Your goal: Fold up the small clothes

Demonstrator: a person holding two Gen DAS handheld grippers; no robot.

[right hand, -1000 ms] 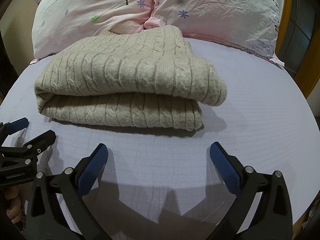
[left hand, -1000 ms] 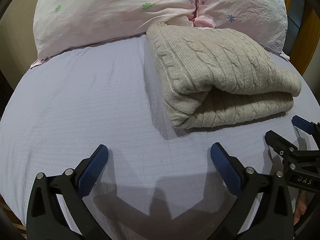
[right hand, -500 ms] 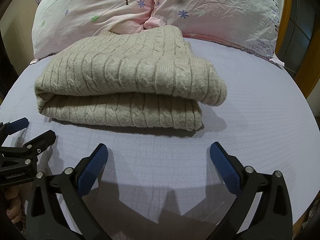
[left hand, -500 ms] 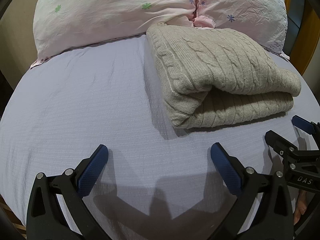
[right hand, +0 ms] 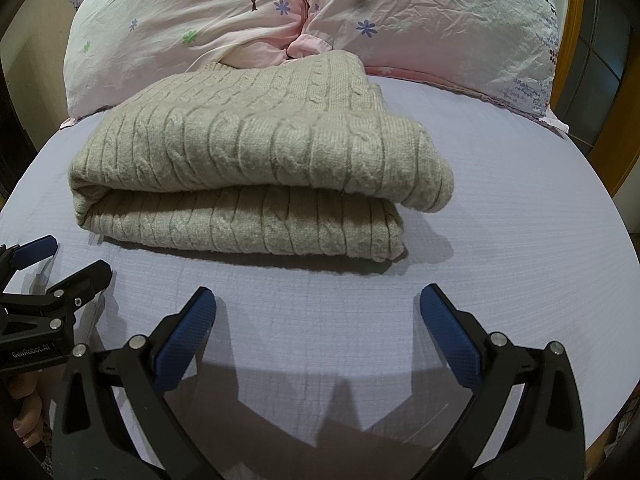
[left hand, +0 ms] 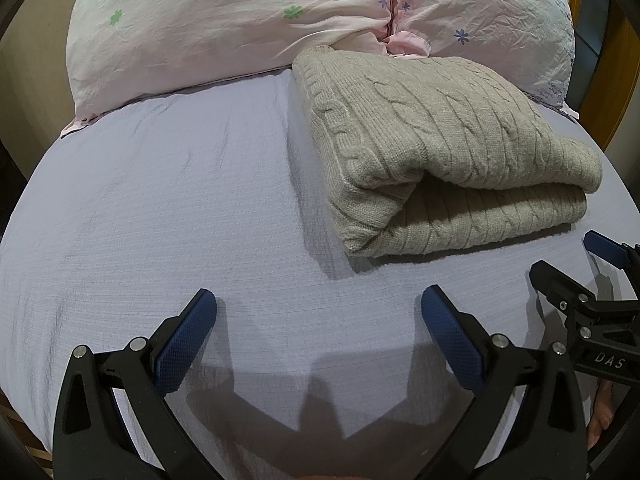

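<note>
Nearest you, your left gripper (left hand: 318, 308) and right gripper (right hand: 318, 308) both hung spread wide and empty, just short of the sweater (right hand: 256, 168). The sweater itself lay folded double on the lilac sheet (left hand: 160, 208), its far edge against the pink pillows (right hand: 420, 20). The folding looked finished; your next move was probably only to tidy that overhanging top layer.

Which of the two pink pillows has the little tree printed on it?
The pink floral pillow on the left, behind the folded beige cable-knit sweater. Its tree print sits beside the seam; the right pink pillow shows only flowers.
</note>
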